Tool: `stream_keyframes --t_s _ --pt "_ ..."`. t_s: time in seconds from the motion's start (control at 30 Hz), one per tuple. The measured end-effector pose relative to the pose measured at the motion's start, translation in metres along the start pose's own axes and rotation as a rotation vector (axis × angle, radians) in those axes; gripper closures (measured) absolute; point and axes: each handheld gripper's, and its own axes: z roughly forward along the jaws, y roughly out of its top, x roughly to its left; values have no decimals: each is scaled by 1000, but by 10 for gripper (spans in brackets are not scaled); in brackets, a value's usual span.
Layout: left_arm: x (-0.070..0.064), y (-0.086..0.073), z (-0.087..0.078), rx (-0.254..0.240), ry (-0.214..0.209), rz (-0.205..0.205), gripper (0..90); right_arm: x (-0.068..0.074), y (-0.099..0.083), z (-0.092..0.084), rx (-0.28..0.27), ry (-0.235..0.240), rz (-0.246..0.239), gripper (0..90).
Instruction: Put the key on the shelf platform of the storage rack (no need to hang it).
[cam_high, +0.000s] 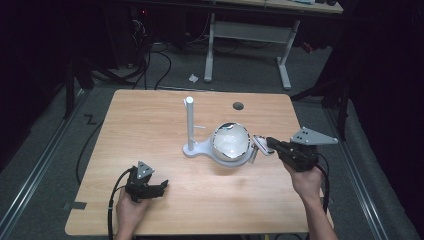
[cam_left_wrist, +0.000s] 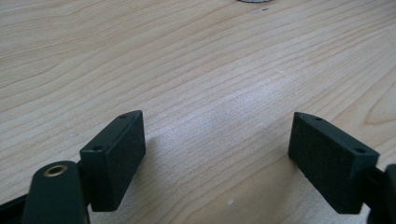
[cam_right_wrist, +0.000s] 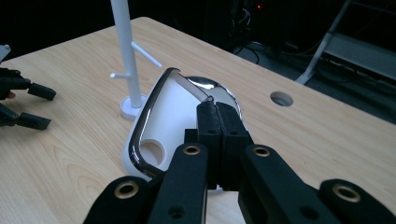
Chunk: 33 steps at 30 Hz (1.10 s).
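In the high view, the right gripper (cam_high: 261, 142) sits at the right of the frame, just beside the white stand (cam_high: 200, 148) in the middle of the wooden table (cam_high: 150, 125). Its jaws are pressed together on the rim of a shiny chrome-edged mirror (cam_high: 231, 142) that leans on the stand's base. In the right gripper view the pads (cam_right_wrist: 219, 135) meet at the centre of the frame, pinching the mirror's metal edge (cam_right_wrist: 154, 102) where it curves up; the mirror is tilted, its white back facing the camera, and a round hole in the base shows below it. The stand's thin upright pole (cam_high: 190, 122) with small side pegs rises just left of the mirror.

The left gripper (cam_high: 161, 187) rests low at the lower left of the high view, well apart from the stand. Its jaws stand wide apart over bare wood, with nothing between them.
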Motion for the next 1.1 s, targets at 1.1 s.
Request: stream_keyframes --t_s 1.1 --pt "0 0 0 2 -1 -1 193 10 44 51 34 44 -59 900"
